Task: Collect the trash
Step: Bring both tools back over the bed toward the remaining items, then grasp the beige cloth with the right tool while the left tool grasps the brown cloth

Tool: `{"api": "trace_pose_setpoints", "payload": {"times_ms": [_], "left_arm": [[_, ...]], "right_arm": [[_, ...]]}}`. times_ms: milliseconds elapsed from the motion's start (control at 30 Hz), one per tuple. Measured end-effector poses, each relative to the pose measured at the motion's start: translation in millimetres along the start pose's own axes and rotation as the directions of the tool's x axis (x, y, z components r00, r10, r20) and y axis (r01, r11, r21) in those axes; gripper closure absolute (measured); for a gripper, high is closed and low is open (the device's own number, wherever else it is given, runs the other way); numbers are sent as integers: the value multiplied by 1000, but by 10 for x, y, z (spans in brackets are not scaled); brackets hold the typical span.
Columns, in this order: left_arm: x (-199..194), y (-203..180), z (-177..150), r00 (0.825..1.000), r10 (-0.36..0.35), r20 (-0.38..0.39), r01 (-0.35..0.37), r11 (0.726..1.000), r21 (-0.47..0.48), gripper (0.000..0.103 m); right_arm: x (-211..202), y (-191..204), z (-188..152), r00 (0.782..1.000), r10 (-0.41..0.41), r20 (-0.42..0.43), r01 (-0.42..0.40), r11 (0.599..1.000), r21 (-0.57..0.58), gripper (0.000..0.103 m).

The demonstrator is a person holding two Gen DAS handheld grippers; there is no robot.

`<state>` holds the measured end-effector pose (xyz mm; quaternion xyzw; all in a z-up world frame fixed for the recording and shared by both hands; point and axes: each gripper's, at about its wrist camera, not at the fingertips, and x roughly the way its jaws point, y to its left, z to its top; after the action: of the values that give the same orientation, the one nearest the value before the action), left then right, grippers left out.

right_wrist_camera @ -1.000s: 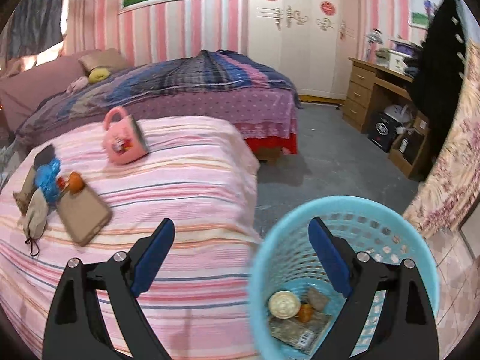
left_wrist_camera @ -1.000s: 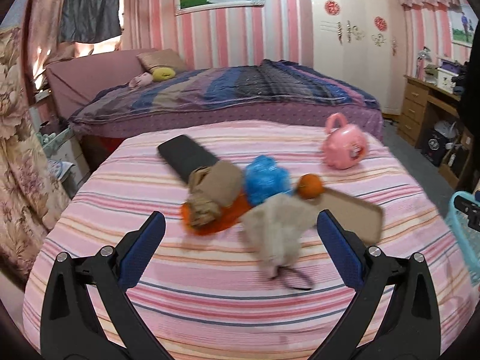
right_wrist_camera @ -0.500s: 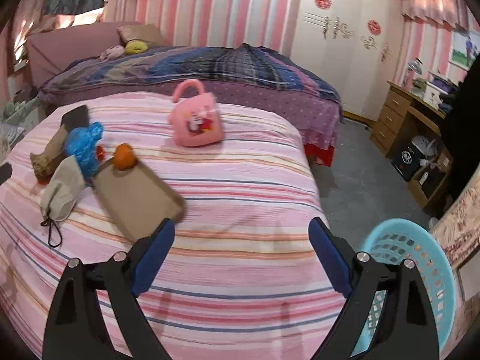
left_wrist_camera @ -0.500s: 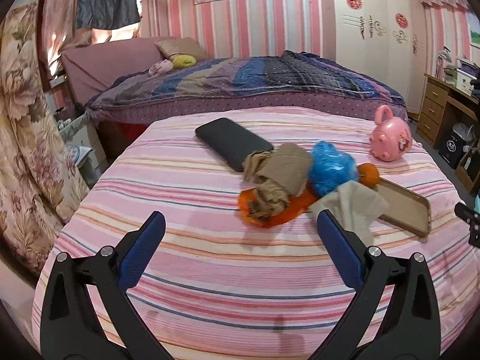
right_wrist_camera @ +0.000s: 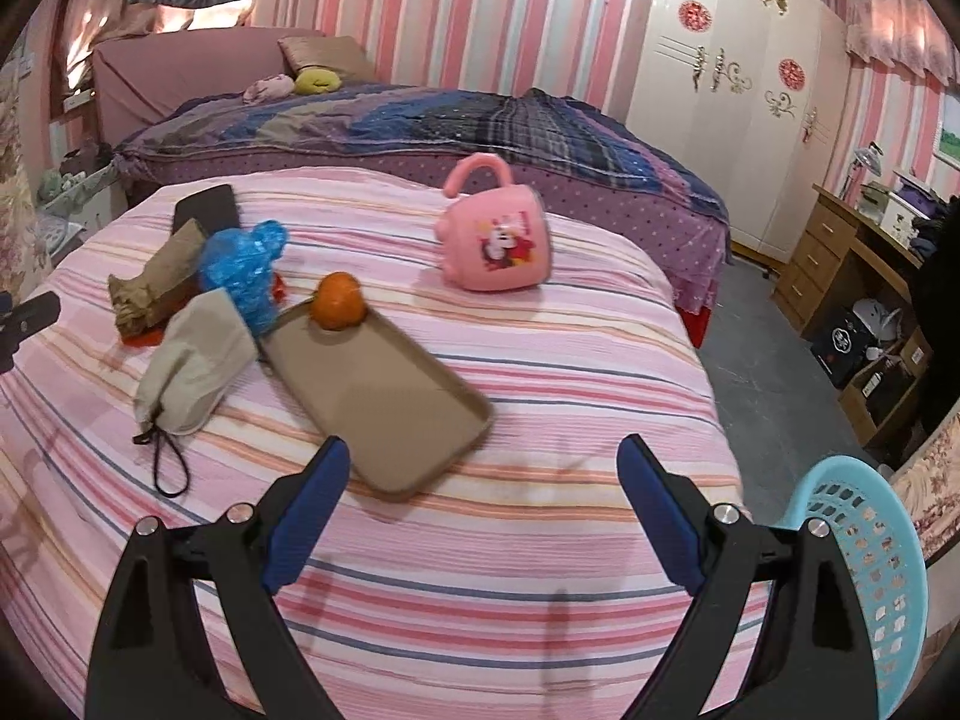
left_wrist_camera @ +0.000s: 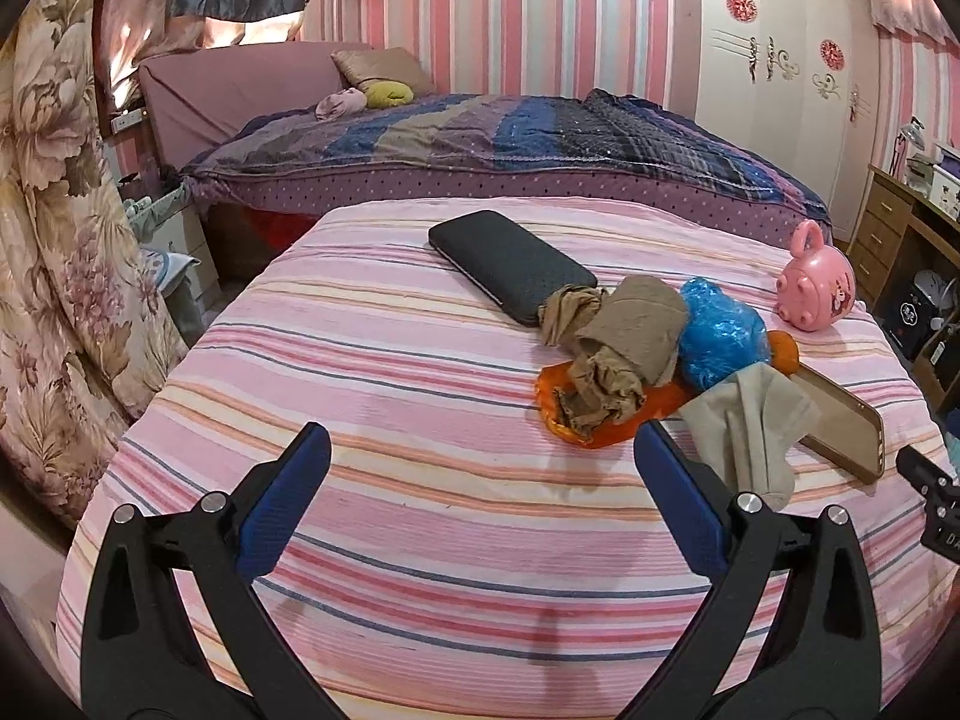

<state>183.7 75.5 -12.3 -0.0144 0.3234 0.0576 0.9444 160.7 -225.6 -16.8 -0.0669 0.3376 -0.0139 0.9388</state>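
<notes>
In the left wrist view, the left gripper (left_wrist_camera: 480,468) sits at the bottom centre of the frame with its jaws spread wide and nothing between them, over bare striped bedcover (left_wrist_camera: 372,360). To the right of centre lies the clutter: a black case (left_wrist_camera: 510,267) toward the upper middle, then crumpled brown paper (left_wrist_camera: 618,348) lying on an orange wrapper (left_wrist_camera: 606,420), a blue plastic bag (left_wrist_camera: 720,336), a grey pouch (left_wrist_camera: 750,426) and a tan tray (left_wrist_camera: 846,426) at the right edge. In the right wrist view, the same pile sits in the left half of the frame, with an orange fruit (right_wrist_camera: 339,301) resting on the tray's far end and a pink mug (right_wrist_camera: 498,246) lying on its side at centre. The right gripper (right_wrist_camera: 480,486) at the bottom centre is likewise wide apart and empty, just short of the tray's near corner. The blue basket (right_wrist_camera: 864,576) stands low at the right edge, off the bed. The step in hand looks like an approach for a pick. The next move probably calls for choosing one loose piece, likely the paper or the bag, and closing on it without dragging its neighbours.
</notes>
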Motion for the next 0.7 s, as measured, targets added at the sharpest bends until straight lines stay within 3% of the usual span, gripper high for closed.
{"api": "trace_pose_setpoints", "payload": {"times_ms": [700], "left_arm": [[195,465,14,995,97,-38,-99,994,-41,5]], "right_arm": [[237,915,268,978,209,-21,-210,977,-37,14]]}}
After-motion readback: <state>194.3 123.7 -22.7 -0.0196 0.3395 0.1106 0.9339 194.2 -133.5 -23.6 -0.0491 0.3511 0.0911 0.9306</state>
